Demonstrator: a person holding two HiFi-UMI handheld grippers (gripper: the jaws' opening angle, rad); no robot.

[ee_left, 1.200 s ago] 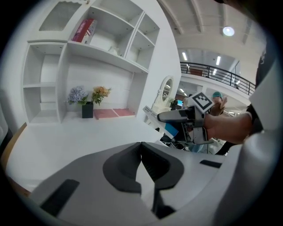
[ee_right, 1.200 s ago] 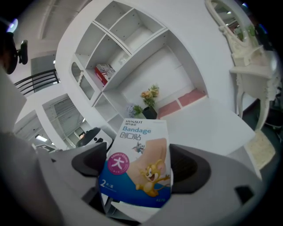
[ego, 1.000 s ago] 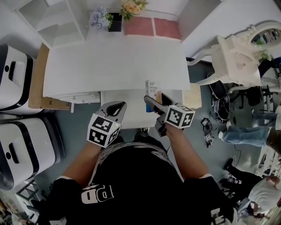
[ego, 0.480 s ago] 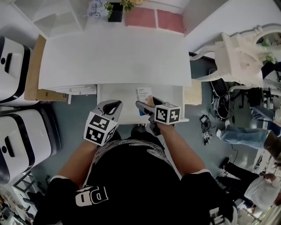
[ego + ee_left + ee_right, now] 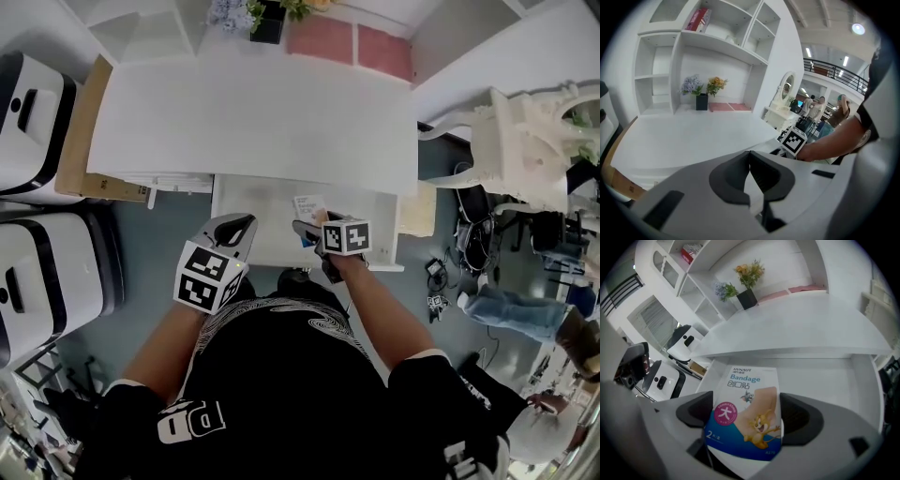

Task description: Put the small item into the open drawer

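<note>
Your right tongs (image 5: 749,420) grip the pack (image 5: 747,399) over the drawer (image 5: 820,380); lower it flat to the drawer floor, then release. Your left tongs (image 5: 751,178) are closed, holding nothing.

A broad white tabletop (image 5: 253,122) stands against tall white open shelving (image 5: 717,51). At its back sit a black pot of flowers (image 5: 701,99) and two pink mats (image 5: 323,39). The floor (image 5: 178,230) is grey. White-and-black cases (image 5: 33,122) stand on the left and an ornate white dressing table (image 5: 520,131) on the right. Ceiling lamps (image 5: 857,29) glow above a railed gallery (image 5: 834,75).
</note>
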